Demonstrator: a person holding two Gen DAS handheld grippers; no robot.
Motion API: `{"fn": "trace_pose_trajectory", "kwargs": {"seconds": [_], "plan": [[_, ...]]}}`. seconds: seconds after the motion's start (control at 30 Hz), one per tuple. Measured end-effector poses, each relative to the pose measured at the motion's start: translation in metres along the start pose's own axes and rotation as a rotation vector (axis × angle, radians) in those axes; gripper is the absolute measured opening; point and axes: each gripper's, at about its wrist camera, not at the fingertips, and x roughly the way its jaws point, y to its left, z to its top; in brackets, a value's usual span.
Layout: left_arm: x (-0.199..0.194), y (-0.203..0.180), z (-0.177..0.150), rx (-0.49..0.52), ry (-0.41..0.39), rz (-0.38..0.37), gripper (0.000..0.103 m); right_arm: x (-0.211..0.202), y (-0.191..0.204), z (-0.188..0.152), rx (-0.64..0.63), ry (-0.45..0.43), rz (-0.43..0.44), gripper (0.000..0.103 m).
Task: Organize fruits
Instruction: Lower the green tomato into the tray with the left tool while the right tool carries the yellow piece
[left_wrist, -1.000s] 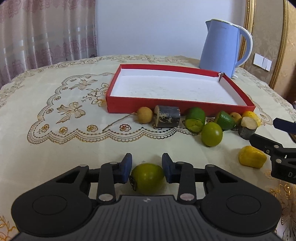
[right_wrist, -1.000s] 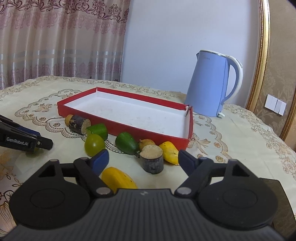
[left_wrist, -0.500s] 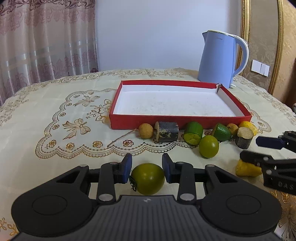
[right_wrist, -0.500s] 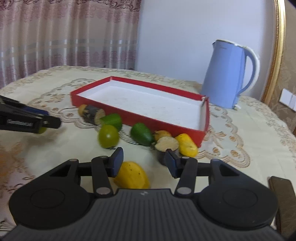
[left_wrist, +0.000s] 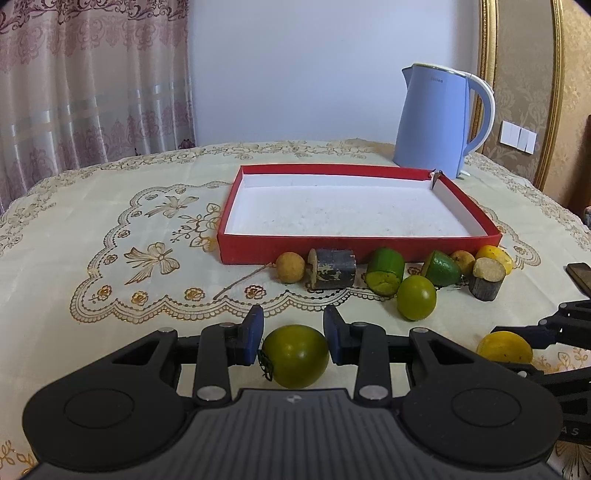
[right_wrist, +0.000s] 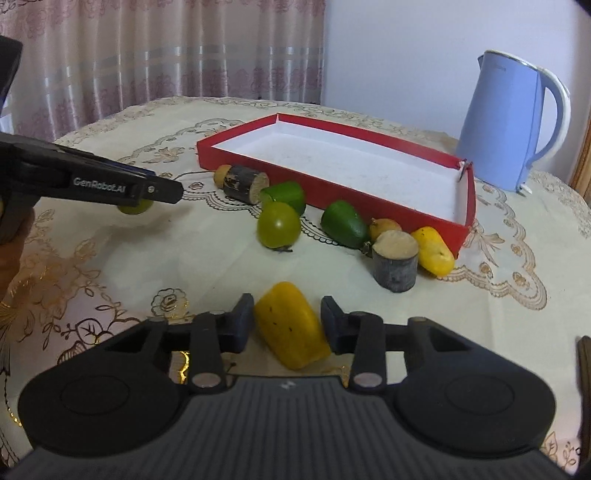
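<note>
Left gripper (left_wrist: 293, 338) is clamped on a round green tomato-like fruit (left_wrist: 295, 356), bottom centre of the left view. Right gripper (right_wrist: 287, 321) is clenched on a yellow wedge-shaped fruit piece (right_wrist: 291, 326), bottom centre of the right view. Both look light and smooth-skinned, likely slippery; grip across the widest middle, moderate squeeze. The shallow red cardboard tray (left_wrist: 236, 253) sits mid-frame, empty, low walls, wide open above. Remaining fruit pieces line its near wall, so lift clear over them. Blue kettle (left_wrist: 436, 122) stands upper right, behind the tray.
</note>
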Motion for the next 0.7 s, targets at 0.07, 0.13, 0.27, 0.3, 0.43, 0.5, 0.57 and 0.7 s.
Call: {"fn": "trace_pose_trajectory", "kwargs": {"seconds": [0.07, 0.13, 0.27, 0.3, 0.43, 0.5, 0.57, 0.7], "plan": [[0.000, -0.002, 0.000, 0.007, 0.001, -0.006, 0.034, -0.002, 0.001, 0.000, -0.006, 0.000, 0.003, 0.027], [-0.001, -0.004, 0.001, 0.013, -0.004, -0.011, 0.034, -0.004, 0.000, 0.000, -0.007, -0.009, 0.003, 0.026], [-0.004, -0.006, 0.008, 0.023, -0.021, -0.020, 0.034, -0.013, -0.007, 0.006, 0.014, -0.062, -0.019, 0.026], [-0.004, -0.006, 0.011, 0.027, -0.028, -0.022, 0.034, -0.015, -0.010, 0.009, 0.020, -0.077, -0.024, 0.026], [-0.003, -0.007, 0.029, 0.042, -0.060, -0.032, 0.034, -0.021, -0.023, 0.028, 0.040, -0.144, -0.051, 0.026], [0.001, -0.009, 0.040, 0.054, -0.072, -0.032, 0.034, -0.022, -0.029, 0.036, 0.050, -0.166, -0.059, 0.026], [0.006, -0.011, 0.050, 0.074, -0.086, -0.021, 0.034, -0.022, -0.034, 0.040, 0.053, -0.178, -0.066, 0.026], [0.028, -0.013, 0.077, 0.095, -0.108, -0.009, 0.034, -0.018, -0.041, 0.044, 0.055, -0.182, -0.067, 0.026]]}}
